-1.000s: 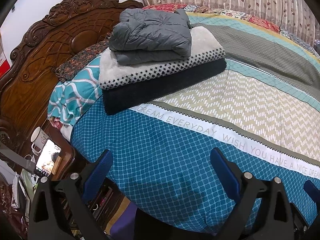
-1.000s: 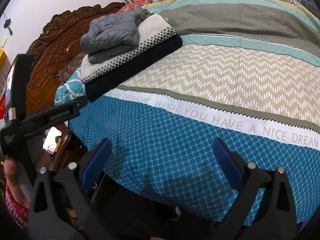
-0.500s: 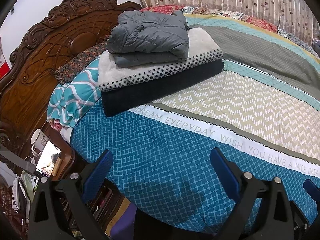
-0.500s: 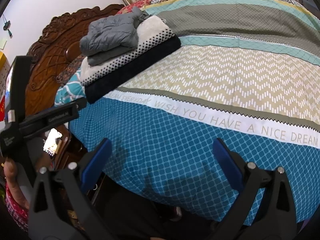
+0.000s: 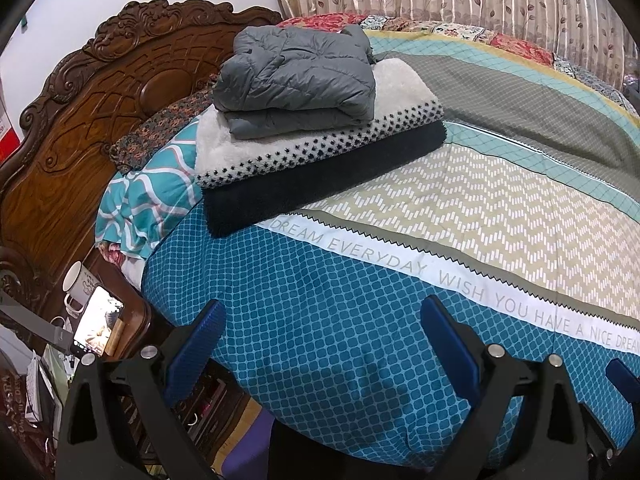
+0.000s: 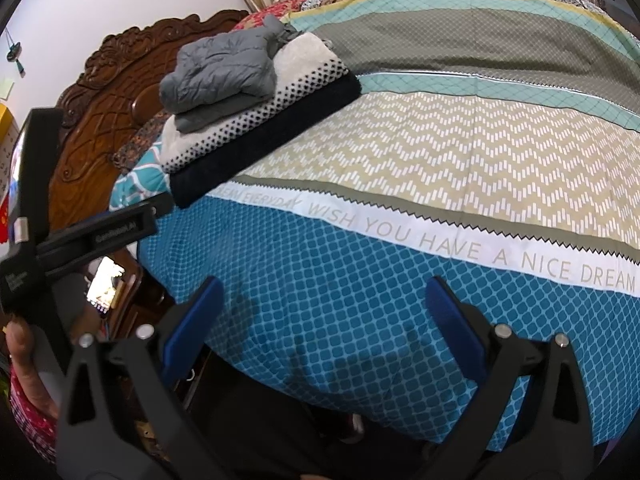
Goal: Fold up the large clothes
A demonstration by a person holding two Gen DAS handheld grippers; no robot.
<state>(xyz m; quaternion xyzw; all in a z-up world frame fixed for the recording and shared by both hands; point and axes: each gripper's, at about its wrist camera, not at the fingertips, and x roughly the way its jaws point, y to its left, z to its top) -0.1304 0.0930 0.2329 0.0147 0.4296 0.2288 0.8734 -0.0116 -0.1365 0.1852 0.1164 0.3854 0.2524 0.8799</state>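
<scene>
Left wrist view shows both tongs, left (image 5: pixel 320 344) and right (image 6: pixel 324 320), spread apart, empty; careless grabbing could topple the folded stack (image 5: pixel 312 120) off the bed (image 5: pixel 480 200).

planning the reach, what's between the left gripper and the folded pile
Only bedspread: the blue grid patch and white lettered band, nothing on them. The left wrist view shows it, left gripper open, folded pile beyond.
</scene>
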